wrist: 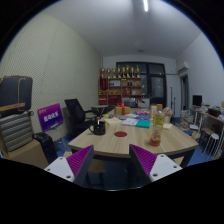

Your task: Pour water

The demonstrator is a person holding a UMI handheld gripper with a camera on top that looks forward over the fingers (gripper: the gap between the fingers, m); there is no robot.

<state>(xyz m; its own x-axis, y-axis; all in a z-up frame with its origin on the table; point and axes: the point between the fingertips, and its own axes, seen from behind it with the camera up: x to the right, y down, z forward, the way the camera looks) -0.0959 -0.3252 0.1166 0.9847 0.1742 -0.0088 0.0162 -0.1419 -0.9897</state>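
My gripper point(112, 165) is held well back from a round wooden table point(120, 143), and nothing is between its fingers. Its purple pads point(80, 160) stand wide apart. On the table stand a dark mug-like vessel point(98, 127), a tall clear container with an orange top point(157, 122) on the right side, a reddish-brown pot point(121, 112) at the back and a red coaster point(121, 133) near the middle. All of these lie far beyond the fingers.
Black office chairs point(76, 113) stand left of the table. A purple sign point(50, 117) leans against the left wall. A shelf with trophies point(122, 85) stands at the back, desks with a monitor point(197, 101) at the right.
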